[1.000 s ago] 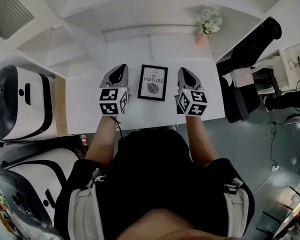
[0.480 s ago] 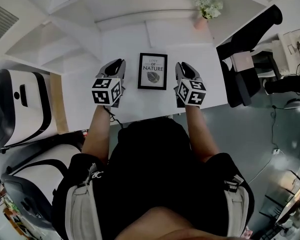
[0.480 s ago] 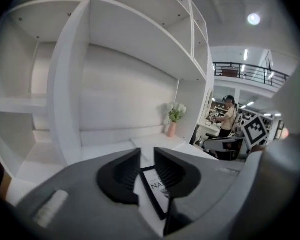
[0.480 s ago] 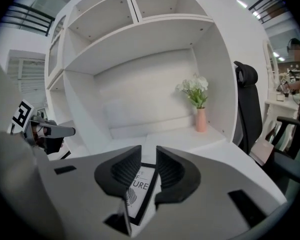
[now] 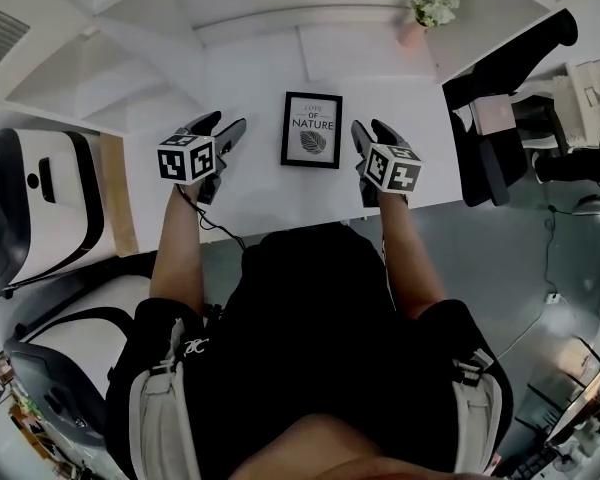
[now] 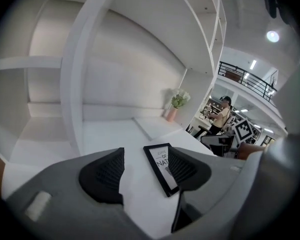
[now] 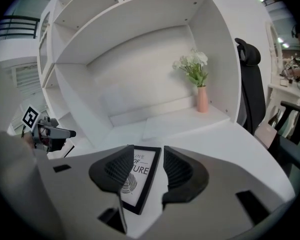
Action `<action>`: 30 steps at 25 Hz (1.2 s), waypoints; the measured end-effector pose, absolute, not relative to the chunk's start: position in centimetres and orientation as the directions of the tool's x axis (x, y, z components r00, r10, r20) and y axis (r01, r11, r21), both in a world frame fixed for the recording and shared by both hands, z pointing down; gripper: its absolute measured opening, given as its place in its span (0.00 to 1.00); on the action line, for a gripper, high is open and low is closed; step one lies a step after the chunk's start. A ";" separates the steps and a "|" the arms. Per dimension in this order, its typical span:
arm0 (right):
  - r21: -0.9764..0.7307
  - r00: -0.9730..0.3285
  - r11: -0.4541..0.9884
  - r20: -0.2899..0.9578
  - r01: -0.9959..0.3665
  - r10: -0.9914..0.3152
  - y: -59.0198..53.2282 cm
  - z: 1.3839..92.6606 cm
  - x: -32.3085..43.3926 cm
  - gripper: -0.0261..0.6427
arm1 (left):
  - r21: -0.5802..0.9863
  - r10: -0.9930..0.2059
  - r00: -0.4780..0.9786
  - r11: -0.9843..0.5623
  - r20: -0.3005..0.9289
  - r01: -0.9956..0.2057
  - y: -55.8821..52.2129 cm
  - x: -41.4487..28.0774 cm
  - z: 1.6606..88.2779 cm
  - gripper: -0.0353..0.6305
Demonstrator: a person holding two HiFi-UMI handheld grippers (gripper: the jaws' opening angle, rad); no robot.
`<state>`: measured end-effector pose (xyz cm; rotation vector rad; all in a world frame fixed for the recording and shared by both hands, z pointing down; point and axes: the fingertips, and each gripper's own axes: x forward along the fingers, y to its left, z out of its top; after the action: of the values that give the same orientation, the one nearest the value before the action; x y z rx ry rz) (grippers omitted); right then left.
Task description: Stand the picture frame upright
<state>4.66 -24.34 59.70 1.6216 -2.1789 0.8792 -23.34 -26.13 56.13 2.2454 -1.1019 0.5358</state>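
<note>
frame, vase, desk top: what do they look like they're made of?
Picture frame: thin matte black border, wood or plastic, can't tell; white printed insert.
Vase: pink, smooth, likely ceramic.
Desk top: flat matte white, probably laminate.

Head view: even, muted light, low colour. White desk (image 5: 250, 188) reads flat, no hard shadows. Print on picture frame (image 5: 312, 130) sharp. Straight lines bow toward edges. Both gripper views: black vignette round rim, nearest foreground soft. Left gripper view: ceiling lamp (image 6: 273, 36) far right, small glare.
</note>
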 end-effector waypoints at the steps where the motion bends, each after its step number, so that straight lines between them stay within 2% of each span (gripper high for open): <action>1: -0.307 -0.335 0.183 0.570 -0.934 -0.750 -24.3 60.1 4.5 0.30 | 0.331 -0.569 0.580 -0.485 0.583 -0.809 -26.2 -23.7 56.7 0.46; 7: -0.295 -0.337 0.182 0.650 -0.938 -0.681 -24.5 63.0 3.6 0.30 | 0.487 -0.483 0.650 -0.431 0.586 -0.760 -26.1 -24.6 60.2 0.46; 12: -0.311 -0.342 0.163 0.704 -0.936 -0.622 -25.0 65.2 2.4 0.30 | 0.552 -0.429 0.684 -0.404 0.590 -0.729 -25.4 -24.9 62.6 0.46; 22: -0.294 -0.300 0.095 0.807 -0.951 -0.509 -25.9 70.7 1.0 0.30 | 0.607 -0.409 0.707 -0.363 0.577 -0.707 -25.2 -25.1 64.9 0.46; 30: -0.176 -0.210 0.116 0.858 -0.978 -0.469 -26.5 72.2 1.3 0.26 | 0.642 -0.397 0.730 -0.353 0.556 -0.681 -25.3 -24.5 65.3 0.46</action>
<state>1.33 -26.49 72.18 1.4106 -1.7627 1.0246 -24.50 -25.35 65.29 1.9880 -0.8205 0.3787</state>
